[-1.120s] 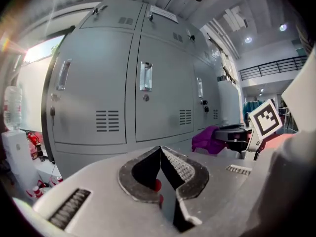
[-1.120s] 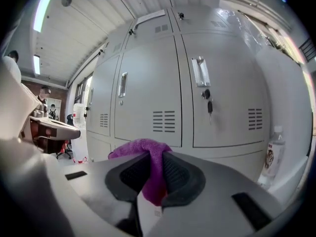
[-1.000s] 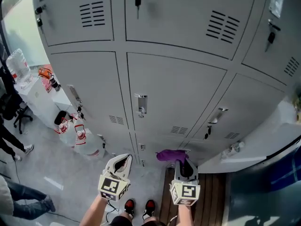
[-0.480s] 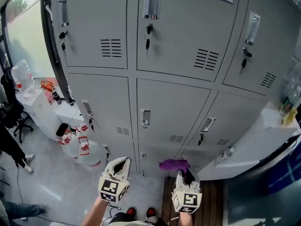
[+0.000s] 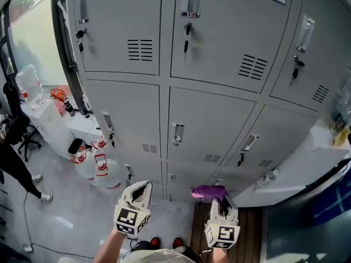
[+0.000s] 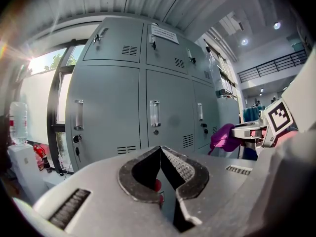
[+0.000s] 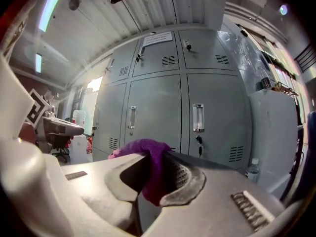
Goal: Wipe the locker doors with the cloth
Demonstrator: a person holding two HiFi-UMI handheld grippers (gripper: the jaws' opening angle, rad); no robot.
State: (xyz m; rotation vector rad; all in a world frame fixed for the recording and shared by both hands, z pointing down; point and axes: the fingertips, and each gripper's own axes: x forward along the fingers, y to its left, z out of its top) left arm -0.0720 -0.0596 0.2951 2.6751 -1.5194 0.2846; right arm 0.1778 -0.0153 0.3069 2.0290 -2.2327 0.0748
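grippers: two, one in each of your hands, the left gripper (image 5: 143, 189) and the right gripper (image 5: 219, 204); both sit low in the head view, near you and short of the lockers.
left jaws: closed tip to tip with nothing held; a red speck shows through the gap behind them, too small to name.
right jaws: clamped on the cloth (image 7: 152, 168), which bulges over their top edge and hangs down between them.
cloth: one, purple, held in the air in front of the lowest locker row; your right gripper view shows it apart from the doors.
locker doors (image 5: 208, 126): grey; three in the top row and three in the middle row. A lower row is mostly hidden behind your grippers, so its count is unclear.
keys (image 5: 186, 41): three hang from the top-row locks; anything at the locks lower down is hard to make out.
water jugs (image 5: 101, 169): on the floor at far left beside the lockers, with red caps; they overlap, at least two.
bench (image 5: 307, 158): one, white, right of the lockers, cut off by the frame edge; one small bottle (image 5: 272, 173) stands on it.
person (image 5: 12, 147): one, in dark clothes, at the left edge, mostly cut off.
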